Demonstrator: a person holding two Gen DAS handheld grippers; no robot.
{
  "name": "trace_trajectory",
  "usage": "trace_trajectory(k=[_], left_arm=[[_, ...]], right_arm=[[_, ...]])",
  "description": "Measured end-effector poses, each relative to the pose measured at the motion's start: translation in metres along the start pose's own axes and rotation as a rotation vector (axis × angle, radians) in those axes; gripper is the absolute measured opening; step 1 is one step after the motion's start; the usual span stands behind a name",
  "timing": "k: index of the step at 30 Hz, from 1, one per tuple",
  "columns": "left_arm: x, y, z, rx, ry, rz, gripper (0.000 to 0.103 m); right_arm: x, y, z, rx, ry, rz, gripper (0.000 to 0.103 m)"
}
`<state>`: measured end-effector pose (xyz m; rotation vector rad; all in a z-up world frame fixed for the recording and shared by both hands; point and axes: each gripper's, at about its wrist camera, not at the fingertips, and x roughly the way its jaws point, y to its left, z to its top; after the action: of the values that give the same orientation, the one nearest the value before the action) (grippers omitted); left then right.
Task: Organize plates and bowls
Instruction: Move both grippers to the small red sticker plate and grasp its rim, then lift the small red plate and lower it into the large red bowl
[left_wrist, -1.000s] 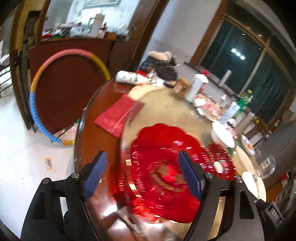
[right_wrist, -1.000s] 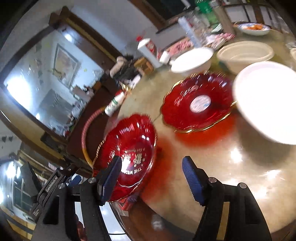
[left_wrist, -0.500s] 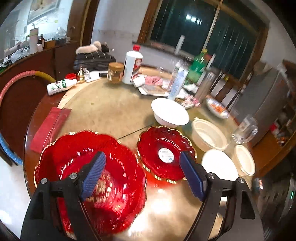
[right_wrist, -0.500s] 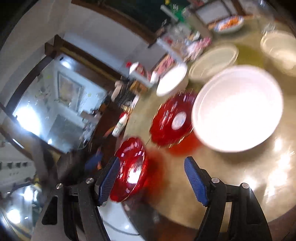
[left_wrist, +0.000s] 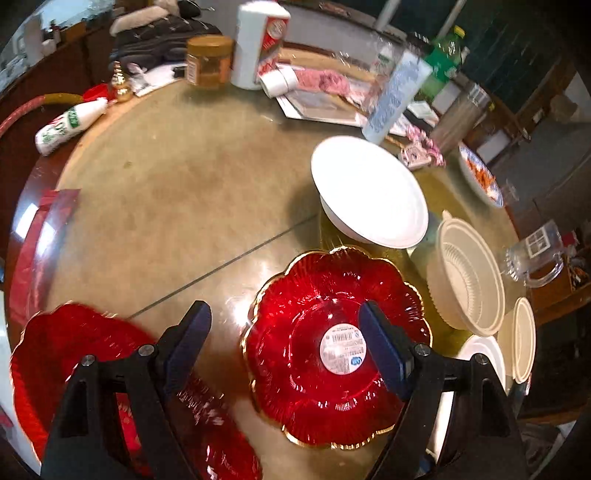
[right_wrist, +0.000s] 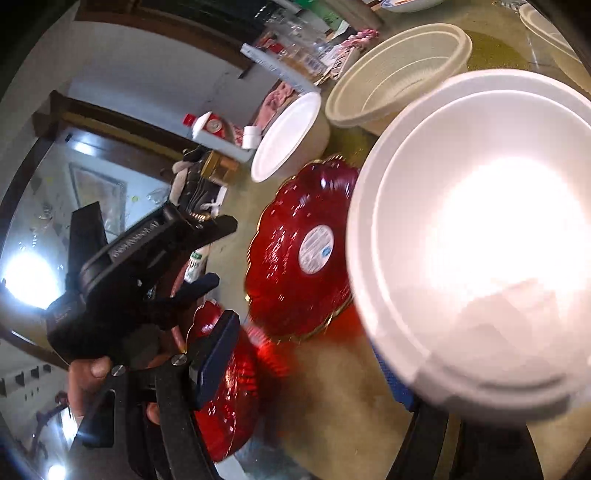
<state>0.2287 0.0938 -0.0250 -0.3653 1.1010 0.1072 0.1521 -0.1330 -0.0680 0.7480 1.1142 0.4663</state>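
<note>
My left gripper (left_wrist: 286, 345) is open and empty, hovering over the left part of a red scalloped plate with a round label (left_wrist: 338, 350). A second red plate (left_wrist: 77, 373) lies at the lower left under my left finger. A white bowl (left_wrist: 369, 192) and a cream ribbed bowl (left_wrist: 467, 280) stand behind. My right gripper (right_wrist: 310, 369) is open; a large white bowl (right_wrist: 476, 240) fills its view and covers the right finger. The labelled red plate (right_wrist: 299, 247) lies left of that bowl. The left gripper's body (right_wrist: 140, 258) shows there too.
The round table (left_wrist: 177, 192) carries a white bottle (left_wrist: 68, 125), a jar (left_wrist: 208, 61), a white carton (left_wrist: 258, 40), papers, a glass mug (left_wrist: 535, 254) and small cream bowls (left_wrist: 521, 339). A red cloth (left_wrist: 33, 236) lies at the left edge.
My left gripper has swung right, from over the big red plate to the labelled one. My right gripper has moved in close to the large white bowl, which now fills its view.
</note>
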Motion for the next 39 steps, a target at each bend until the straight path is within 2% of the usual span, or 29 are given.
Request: trace_trajectory(k=[2,4,7,8,9,10,11,14,18,27,39], left_arm=[[0.011,-0.001,0.001,0.013,0.040,-0.019,0.082],[0.020,-0.002,0.001,0.015,0.066,-0.006,0.082],[0.032,-0.005,0.002,0.029,0.086,0.012,0.070],[0.036,-0.006,0.001,0.039,0.099,0.027,0.060],[0.037,-0.008,0.000,0.059,0.094,0.072,0.048],[0.037,-0.010,-0.001,0.081,0.080,0.111,0.042],[0.037,-0.011,-0.002,0.102,0.068,0.142,0.025],[0.033,-0.009,-0.002,0.112,0.071,0.114,0.019],[0.017,-0.015,-0.006,0.155,0.008,0.131,0.017],[-0.036,-0.017,-0.013,0.175,-0.139,0.124,0.017],[-0.113,0.020,-0.058,0.110,-0.329,0.059,0.017]], right_arm=[[0.004,0.000,0.007,0.006,-0.004,-0.016,0.074],[0.008,-0.001,0.011,0.006,-0.003,-0.034,0.072],[0.013,-0.004,0.015,0.008,-0.005,-0.056,0.063],[0.015,-0.006,0.016,0.008,0.000,-0.064,0.052],[0.018,-0.007,0.016,0.006,0.006,-0.073,0.032],[0.022,-0.010,0.016,0.003,0.021,-0.085,0.016],[0.023,-0.012,0.015,0.002,0.021,-0.106,0.017],[0.016,-0.013,0.015,-0.009,-0.011,-0.133,0.016],[0.012,-0.009,0.012,-0.024,-0.026,-0.137,0.016],[-0.008,0.022,0.000,-0.110,-0.099,-0.102,0.016],[-0.041,0.072,-0.030,-0.286,-0.207,-0.066,0.014]])
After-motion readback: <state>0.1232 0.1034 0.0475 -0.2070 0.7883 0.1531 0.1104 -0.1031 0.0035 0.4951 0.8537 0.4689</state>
